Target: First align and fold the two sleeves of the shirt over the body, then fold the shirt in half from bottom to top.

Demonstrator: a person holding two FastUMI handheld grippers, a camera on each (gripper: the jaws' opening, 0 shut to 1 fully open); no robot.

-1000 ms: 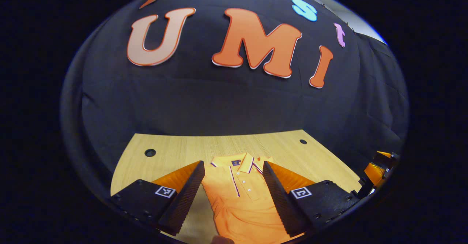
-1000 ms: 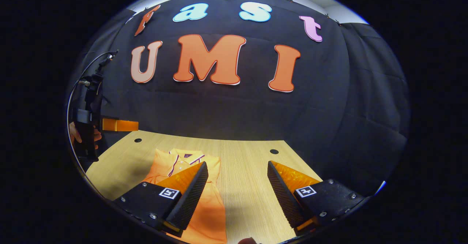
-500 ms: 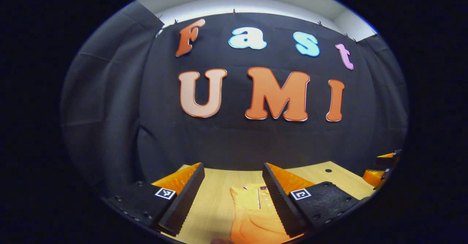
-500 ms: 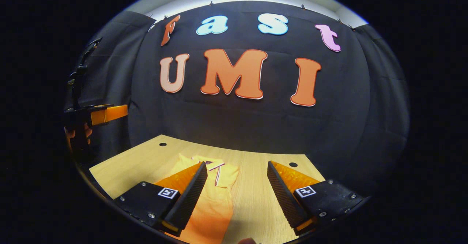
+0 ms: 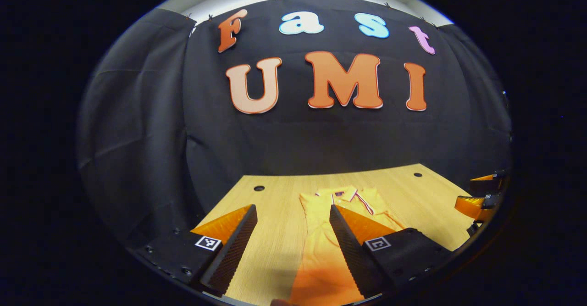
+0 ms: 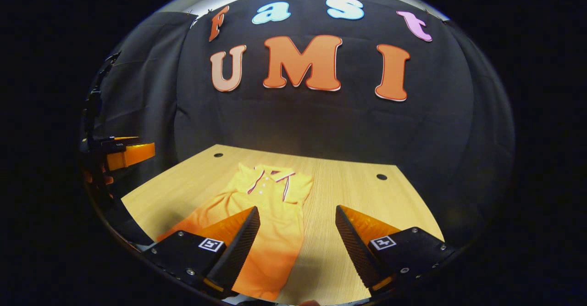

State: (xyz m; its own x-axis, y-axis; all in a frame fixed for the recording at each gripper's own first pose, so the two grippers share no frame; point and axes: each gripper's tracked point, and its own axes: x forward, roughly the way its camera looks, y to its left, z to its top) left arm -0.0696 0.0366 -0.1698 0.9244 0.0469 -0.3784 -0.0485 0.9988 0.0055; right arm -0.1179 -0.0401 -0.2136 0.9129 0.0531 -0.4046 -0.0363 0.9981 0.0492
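An orange polo shirt lies flat on the wooden table, buttons up, its striped collar at the far end. In the right gripper view the shirt runs from its collar towards me, and some cloth spreads out to the left. My left gripper hovers open above the table, with the shirt below its right finger. My right gripper is open too, the shirt under its left finger. Nothing is between either pair of fingers. The right gripper also shows at the far right edge of the left gripper view. The left gripper appears at the far left of the right gripper view.
The table has small round holes near its far corners. Black cloth walls close the booth behind and at both sides. Bare wood lies left of the shirt and right of it.
Both views swung up towards the wall and came back down. The shirt now sits farther off and lower right in the left gripper view. Both grippers stayed open.
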